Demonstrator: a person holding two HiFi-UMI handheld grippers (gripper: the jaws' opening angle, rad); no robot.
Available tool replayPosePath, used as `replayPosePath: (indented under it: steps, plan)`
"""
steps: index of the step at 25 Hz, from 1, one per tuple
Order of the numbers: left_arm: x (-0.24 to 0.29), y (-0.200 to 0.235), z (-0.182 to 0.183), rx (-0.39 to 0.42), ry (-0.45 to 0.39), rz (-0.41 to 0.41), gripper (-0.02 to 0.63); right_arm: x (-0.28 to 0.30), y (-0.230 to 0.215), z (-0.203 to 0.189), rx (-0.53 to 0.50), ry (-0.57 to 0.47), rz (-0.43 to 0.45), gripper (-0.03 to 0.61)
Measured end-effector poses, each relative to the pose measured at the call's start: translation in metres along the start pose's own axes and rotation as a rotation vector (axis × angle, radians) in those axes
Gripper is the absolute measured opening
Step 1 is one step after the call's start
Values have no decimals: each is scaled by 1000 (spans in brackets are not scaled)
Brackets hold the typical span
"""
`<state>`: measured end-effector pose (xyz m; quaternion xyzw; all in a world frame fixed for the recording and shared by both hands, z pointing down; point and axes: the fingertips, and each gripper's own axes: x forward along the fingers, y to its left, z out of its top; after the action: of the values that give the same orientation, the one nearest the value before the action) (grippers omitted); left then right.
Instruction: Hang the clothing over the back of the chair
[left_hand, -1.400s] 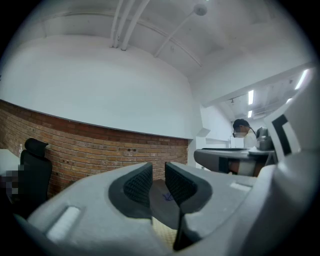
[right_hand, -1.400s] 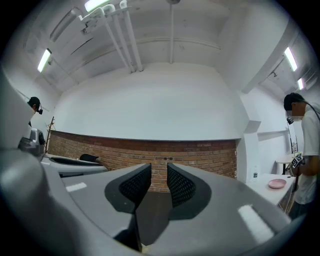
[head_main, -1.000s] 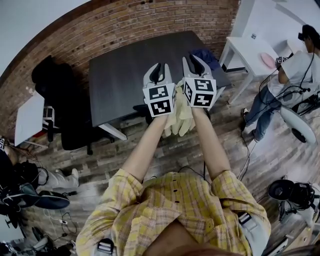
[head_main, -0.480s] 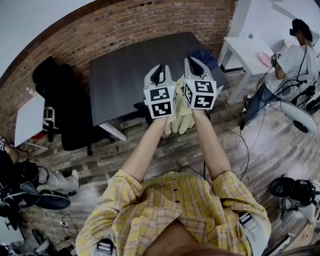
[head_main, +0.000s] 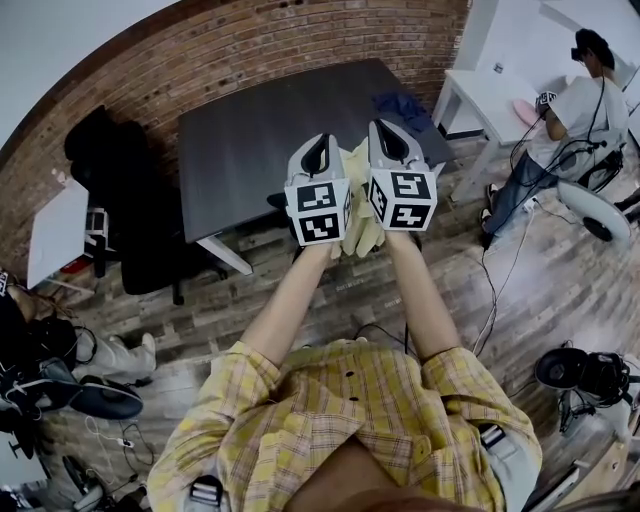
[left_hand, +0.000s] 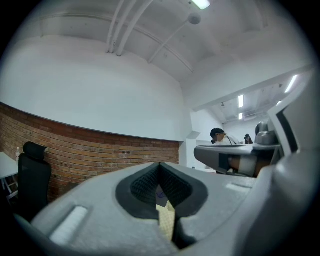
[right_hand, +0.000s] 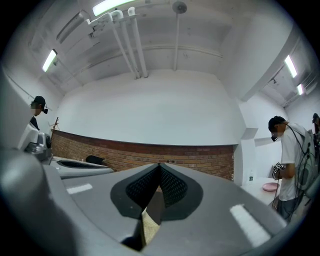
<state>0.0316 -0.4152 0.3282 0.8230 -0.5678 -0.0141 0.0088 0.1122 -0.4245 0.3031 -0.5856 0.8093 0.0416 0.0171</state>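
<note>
Little has moved in the last second: the two cubes now sit level with each other, the right one a touch lower in the head view than it was. Less of the pale cloth shows beneath them. The bystander (head_main: 572, 105) on the right has drifted toward the far corner.

Both pairs of jaws are clenched on fabric. In the left gripper view a strip of pale yellow cloth is pinched low in the throat of the jaws, and the right gripper view shows the same, with a fold of it caught between the pads. The left gripper (head_main: 318, 152) and right gripper (head_main: 388, 140) stand side by side, near each other, tips aimed up and forward at the wall and ceiling. The clothing (head_main: 365, 235) is bunched between them and hangs down from the grip, so its long axis runs toward the floor, over the near edge of the dark tabletop (head_main: 250, 120).

A black chair (head_main: 112, 185) stands well apart to the left, against the brick wall (head_main: 200, 60). If that is the target, it lies on the left gripper's side, and the garment probably needs carrying that way and spreading along the backrest. A dark shape behind the left cube, at the tabletop's edge, cannot be identified. A blue cloth (head_main: 402, 105) lies on the far right corner.
</note>
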Motion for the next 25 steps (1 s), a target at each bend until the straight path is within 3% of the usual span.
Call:
replayPosePath:
  steps: [16,25]
  plan:
    - [-70,-16,-6,5,-8,-46,0,-76,37,1,14,-37,19,-6]
    - [-100,-33,-15,52,-9,-80,1,-106,50,-5,20,-36,5,-6]
